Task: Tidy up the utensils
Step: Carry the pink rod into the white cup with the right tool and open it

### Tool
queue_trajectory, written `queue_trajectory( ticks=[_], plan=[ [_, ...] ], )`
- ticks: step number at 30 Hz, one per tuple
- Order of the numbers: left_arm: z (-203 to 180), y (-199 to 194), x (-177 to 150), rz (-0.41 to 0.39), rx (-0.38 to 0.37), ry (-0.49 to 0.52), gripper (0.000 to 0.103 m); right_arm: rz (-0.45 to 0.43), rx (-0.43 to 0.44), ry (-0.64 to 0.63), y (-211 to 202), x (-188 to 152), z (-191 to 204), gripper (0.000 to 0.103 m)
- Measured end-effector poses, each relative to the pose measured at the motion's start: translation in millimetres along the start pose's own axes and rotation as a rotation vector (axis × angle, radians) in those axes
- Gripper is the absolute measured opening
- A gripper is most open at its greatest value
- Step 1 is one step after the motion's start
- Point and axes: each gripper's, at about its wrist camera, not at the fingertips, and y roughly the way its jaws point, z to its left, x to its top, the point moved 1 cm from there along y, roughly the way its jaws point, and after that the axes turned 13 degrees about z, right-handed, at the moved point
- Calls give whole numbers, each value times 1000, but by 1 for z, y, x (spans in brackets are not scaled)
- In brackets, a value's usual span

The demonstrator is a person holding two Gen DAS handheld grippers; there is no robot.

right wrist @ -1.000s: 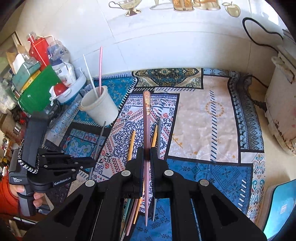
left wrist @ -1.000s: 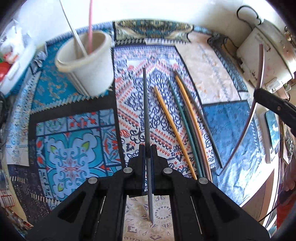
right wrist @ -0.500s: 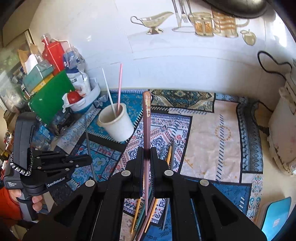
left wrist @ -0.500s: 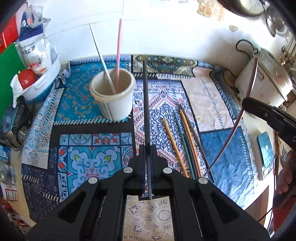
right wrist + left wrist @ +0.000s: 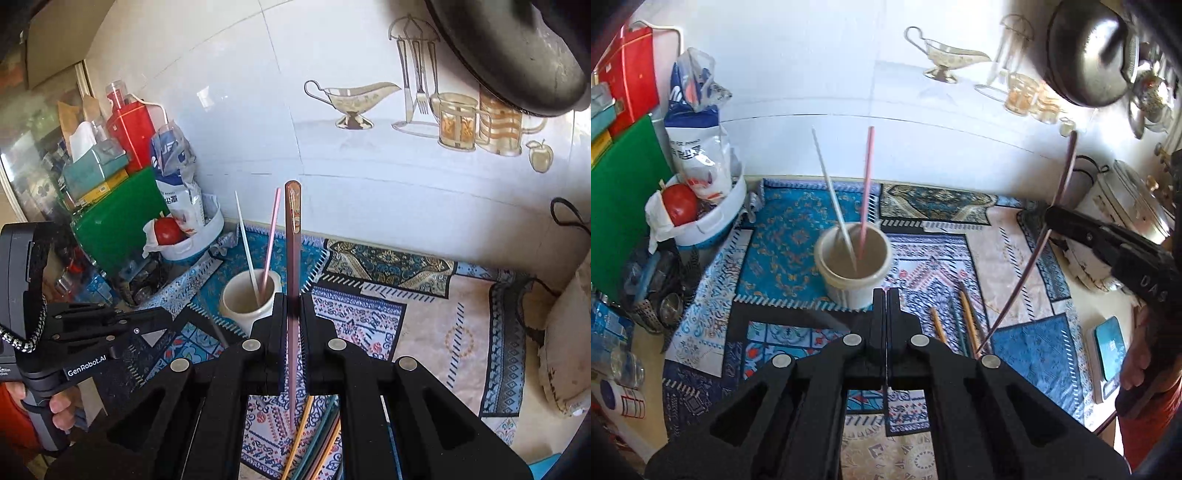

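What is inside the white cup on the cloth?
The white cup holds two chopsticks, a white chopstick and a pink chopstick, both leaning upward. Their lower tips and the cup's bottom are hidden by its wall.

Your left gripper [image 5: 886, 295] sits at lower centre of its frame, jaws pressed together on a thin dark stick; your right gripper [image 5: 293, 306] sits at lower centre of its own frame, jaws clamped on an upright mauve chopstick [image 5: 293, 236]

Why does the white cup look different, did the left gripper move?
Yes. The left gripper has tilted up and swung toward the round white plastic cup, which now sits just beyond its tips; the white tiled wall fills more of the left wrist view.
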Motion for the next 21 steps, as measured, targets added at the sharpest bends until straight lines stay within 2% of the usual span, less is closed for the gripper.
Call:
queue_trajectory(
  ticks=[2, 4, 6, 8, 15, 21],
  plan=[
    [10, 7, 4, 20, 8, -25, 1, -11, 7, -9, 2, 9, 2, 6],
    [23, 17, 5, 50, 29, -61, 8, -17, 19, -18, 5, 18, 4, 6],
    [39, 32, 3, 89, 46, -107, 26, -20, 33, -26, 9, 26, 6, 6],
    [55, 49, -2, 137, 46, -161, 34, -25, 41, -41, 14, 35, 9, 6],
    [102, 100, -42, 287, 42, -370, 34, -51, 84, -92, 31, 73, 22, 6],
    [111, 128, -70, 372, -16, -508, 34, -69, 102, -132, 53, 94, 37, 6]
  ],
)
